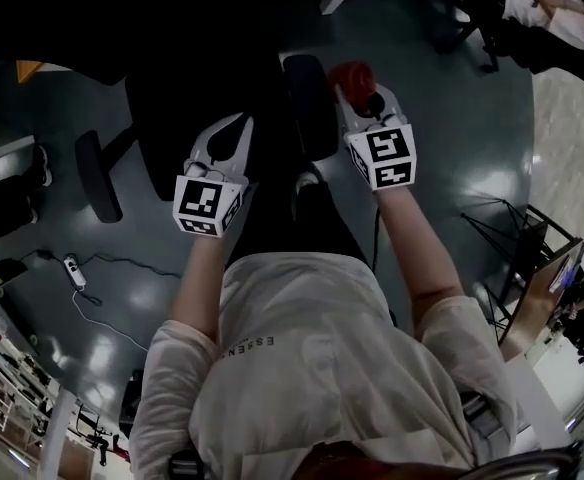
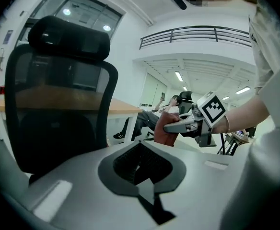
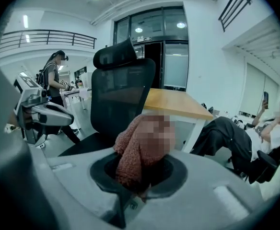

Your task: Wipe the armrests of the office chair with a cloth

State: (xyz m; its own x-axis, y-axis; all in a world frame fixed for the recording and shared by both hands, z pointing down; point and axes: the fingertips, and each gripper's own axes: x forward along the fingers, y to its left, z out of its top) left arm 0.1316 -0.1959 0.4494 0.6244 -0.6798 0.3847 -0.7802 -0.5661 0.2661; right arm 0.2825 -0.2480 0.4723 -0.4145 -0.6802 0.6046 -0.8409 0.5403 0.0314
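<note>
Right gripper [image 3: 136, 192] is seen clenched on a rust-red knitted cloth [image 3: 128, 157], which is bunched up and stands out from between the jaws. The cloth is held just beside a black armrest [image 1: 310, 108] of the office chair [image 3: 123, 95]. Left gripper [image 2: 146, 189] is held closed on nothing at the armrest's other side.

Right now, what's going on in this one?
A person stands over an office chair with a hand-held gripper in each hand. The right hand-held gripper is shut on a reddish cloth, held beside one armrest; contact cannot be told. The left hand-held gripper is shut and empty, over the seat. The other armrest is untouched.
</note>
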